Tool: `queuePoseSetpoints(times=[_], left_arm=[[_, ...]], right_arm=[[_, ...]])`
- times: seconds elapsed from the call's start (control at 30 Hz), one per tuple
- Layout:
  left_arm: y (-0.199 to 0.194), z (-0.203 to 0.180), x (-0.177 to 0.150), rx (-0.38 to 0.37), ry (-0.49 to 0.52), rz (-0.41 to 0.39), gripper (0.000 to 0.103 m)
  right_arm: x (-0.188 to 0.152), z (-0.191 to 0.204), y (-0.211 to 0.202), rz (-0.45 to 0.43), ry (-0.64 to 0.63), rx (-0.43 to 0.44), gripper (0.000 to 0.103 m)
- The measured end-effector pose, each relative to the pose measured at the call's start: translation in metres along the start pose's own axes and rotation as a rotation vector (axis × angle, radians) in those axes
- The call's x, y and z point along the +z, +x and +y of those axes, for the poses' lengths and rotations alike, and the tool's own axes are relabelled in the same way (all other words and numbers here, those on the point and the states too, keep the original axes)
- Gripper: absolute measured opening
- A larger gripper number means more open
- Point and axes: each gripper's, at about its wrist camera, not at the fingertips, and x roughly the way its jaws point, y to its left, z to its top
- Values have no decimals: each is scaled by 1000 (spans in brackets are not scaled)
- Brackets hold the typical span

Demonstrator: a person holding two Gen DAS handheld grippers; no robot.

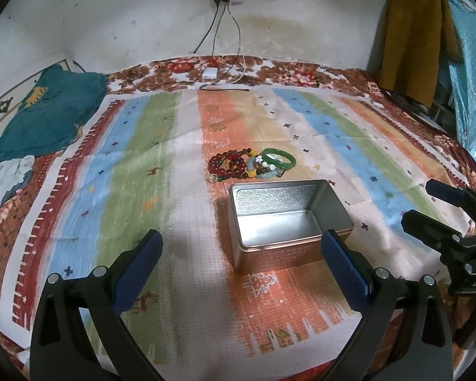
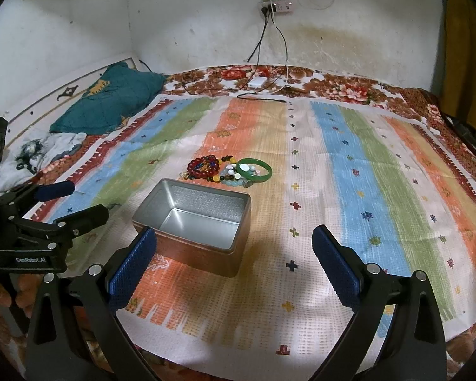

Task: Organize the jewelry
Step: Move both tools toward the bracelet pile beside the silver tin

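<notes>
Both my tongs released, left tongs (image 1: pixel 241 254), right tongs (image 2: pixel 234 254). Bracelets (image 2: pixel 228 171) lie tangled, I think; lifting green bangle (image 2: pixel 256 171) may drag beads past tin box (image 2: pixel 193 219).

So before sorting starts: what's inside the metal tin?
Nothing: the metal tin shows bare floor and embossed walls. The near wall's inside is hidden. The jewelry pile lies behind it.

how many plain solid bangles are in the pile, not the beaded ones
1. The green bangle lies at the right end of the pile, just past the open tin, partly overlapped by the pale bead bracelet. Another could be hidden under the beads, but none shows.
</notes>
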Motion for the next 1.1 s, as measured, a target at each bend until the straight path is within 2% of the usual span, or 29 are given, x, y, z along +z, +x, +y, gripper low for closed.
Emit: queuePoseSetpoints(times=[0.63,0.93,1.1], left_arm=[[3,3,0,8,-13,12,97],[16,9,4,15,-37,54,97],[18,5,9,27,-15,46,97]], right_arm=[[-5,-12,7,1,19,-3,99],[1,-5,11,22,23,-1,99],[7,-7,15,33,31,1,99]])
